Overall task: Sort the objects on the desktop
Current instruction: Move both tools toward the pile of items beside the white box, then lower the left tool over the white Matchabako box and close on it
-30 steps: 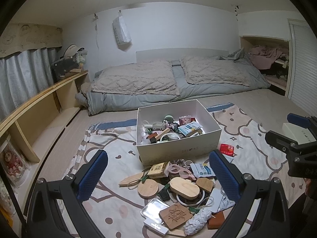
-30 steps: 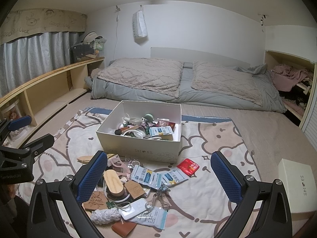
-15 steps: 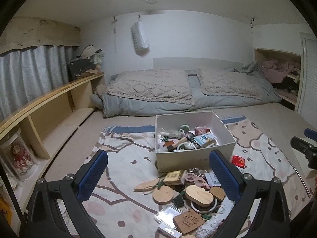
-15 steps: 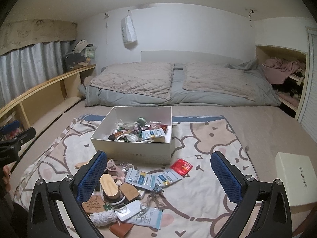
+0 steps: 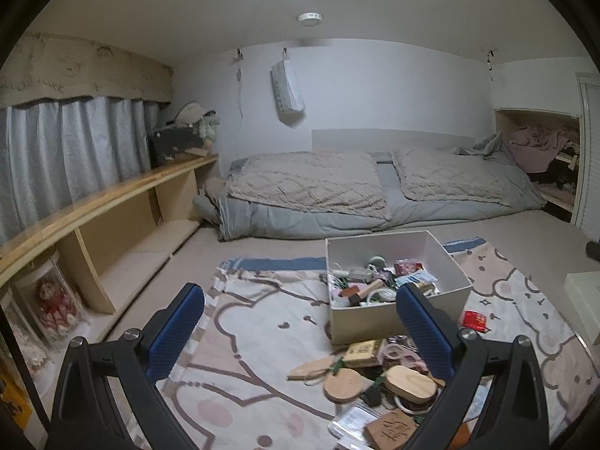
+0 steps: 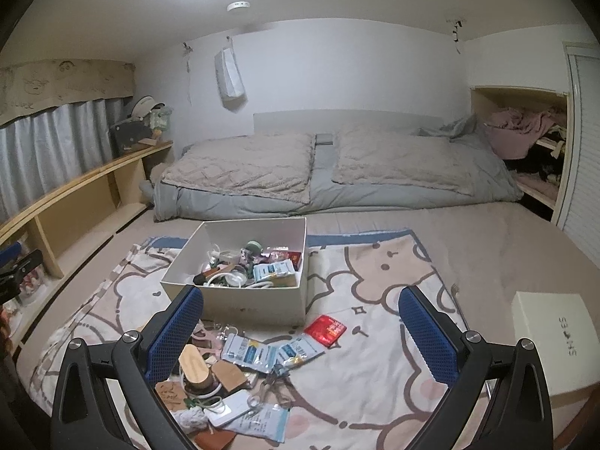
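A bed (image 6: 337, 172) with grey and beige quilts filled the far side of the room, and a long wooden shelf (image 5: 105, 202) ran along the left wall under a curtain (image 5: 67, 142). In front of the bed a printed blanket (image 6: 375, 300) lay spread on the floor. On it stood an open white box (image 6: 240, 300), already holding a jumble of small things. Just in front of the box's near wall lay the loose pile (image 6: 225, 382) waiting to be sorted: wooden pieces (image 5: 410, 385), white and blue packets (image 6: 249, 350), a red packet (image 6: 325, 330) a little to the right, and scissors (image 6: 275, 375) among them. A closed white shoe box (image 6: 551, 341) sat at the blanket's right edge, well apart from the pile.

The left gripper (image 5: 300, 330) hung above the blanket with its blue-padded jaws wide apart and nothing between them; the pile and the box lay toward its right finger. The right gripper (image 6: 302, 332) hung likewise, jaws wide apart and empty, with the pile under its left finger. The blanket to the left of the box and to the right of the red packet was bare. The box's upright walls stood between the pile and the things inside it.
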The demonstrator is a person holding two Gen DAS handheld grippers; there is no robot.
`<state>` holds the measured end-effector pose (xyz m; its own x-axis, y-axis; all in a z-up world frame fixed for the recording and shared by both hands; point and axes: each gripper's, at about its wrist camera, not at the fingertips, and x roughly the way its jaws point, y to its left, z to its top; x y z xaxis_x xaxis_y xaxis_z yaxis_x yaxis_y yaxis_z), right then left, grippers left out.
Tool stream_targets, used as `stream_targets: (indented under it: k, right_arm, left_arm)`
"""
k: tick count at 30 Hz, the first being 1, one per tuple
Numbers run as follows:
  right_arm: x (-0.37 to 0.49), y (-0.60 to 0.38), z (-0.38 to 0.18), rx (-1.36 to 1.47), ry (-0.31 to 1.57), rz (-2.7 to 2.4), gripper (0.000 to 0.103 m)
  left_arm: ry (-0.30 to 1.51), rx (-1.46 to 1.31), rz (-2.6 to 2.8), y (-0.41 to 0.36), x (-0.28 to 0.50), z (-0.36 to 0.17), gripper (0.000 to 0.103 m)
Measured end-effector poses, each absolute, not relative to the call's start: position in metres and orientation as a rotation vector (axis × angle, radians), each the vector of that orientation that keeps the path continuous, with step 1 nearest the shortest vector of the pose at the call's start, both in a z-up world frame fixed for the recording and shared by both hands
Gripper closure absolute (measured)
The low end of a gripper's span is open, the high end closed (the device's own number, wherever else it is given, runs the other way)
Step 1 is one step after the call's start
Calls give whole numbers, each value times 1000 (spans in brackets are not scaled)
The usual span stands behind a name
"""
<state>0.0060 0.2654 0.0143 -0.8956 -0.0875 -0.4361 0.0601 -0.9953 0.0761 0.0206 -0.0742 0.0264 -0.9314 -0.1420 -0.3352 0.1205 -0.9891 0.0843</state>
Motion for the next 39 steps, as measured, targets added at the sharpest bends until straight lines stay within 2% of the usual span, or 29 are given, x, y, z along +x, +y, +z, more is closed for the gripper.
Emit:
stream_targets:
  k: [11,19,27,39]
  right_arm:
    - [-20,291,-12,619,-126,-2881,0]
    - [-37,299,-65,703,-91,-2864,0]
    - [-46,299,-123,822,-36,-2848,0]
    - [-32,261,-188,1026,103,-2696,0]
  left_arm:
    - [-159,504,-2994,-98,7,-3,0]
    - [-138,665,-3054,-101,-11,-57,0]
    - [-219,771,-3070,-96,-15,-107,0]
    - [-170,1059,-3106,-97,-2,-166,0]
